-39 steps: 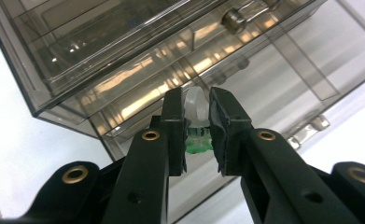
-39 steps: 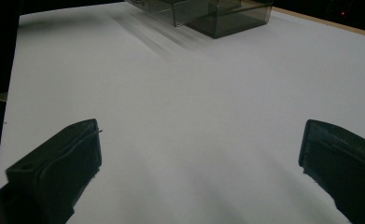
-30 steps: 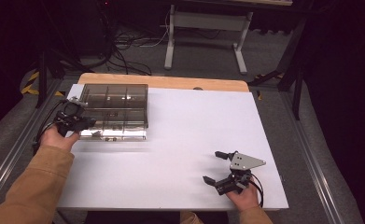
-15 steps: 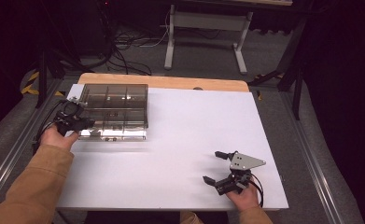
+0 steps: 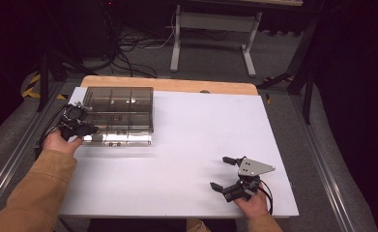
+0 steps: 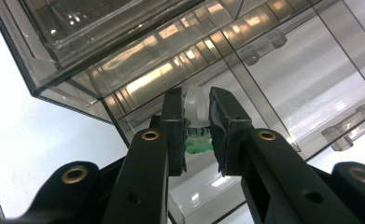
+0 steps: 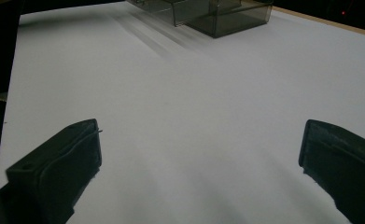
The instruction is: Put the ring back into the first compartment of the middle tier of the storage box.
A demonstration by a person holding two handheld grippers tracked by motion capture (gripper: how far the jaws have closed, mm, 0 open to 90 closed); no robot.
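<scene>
The left gripper (image 5: 82, 126) sits at the near left corner of the smoky clear organizer box (image 5: 119, 115), which is on the far left part of the white surface (image 5: 191, 145). In the left gripper view its jaws are nearly closed, clamped on a small clear piece with a bit of green at its base (image 6: 198, 122). I can't tell what that piece actually is, too small and half hidden between the pads. Right behind it you see the box's tinted walls and dividers (image 6: 245, 60), so the gripper is pretty much up against the box's edge. The person's left hand (image 5: 61, 142) comes in from the bottom left with a tan sleeve (image 5: 36, 193).

The right gripper (image 5: 230, 175) is way over at the near right of the surface, well apart from the box. Its 2 jaws are spread wide with nothing between them, just bare white surface (image 7: 194, 121) in the right gripper view. The grey 3-cornered plate (image 5: 253, 167) on top of it is easy to spot from above. From the right gripper view the box (image 7: 217, 14) shows at the far top edge.

The surface has a wooden strip (image 5: 177, 85) along its far edge.
</scene>
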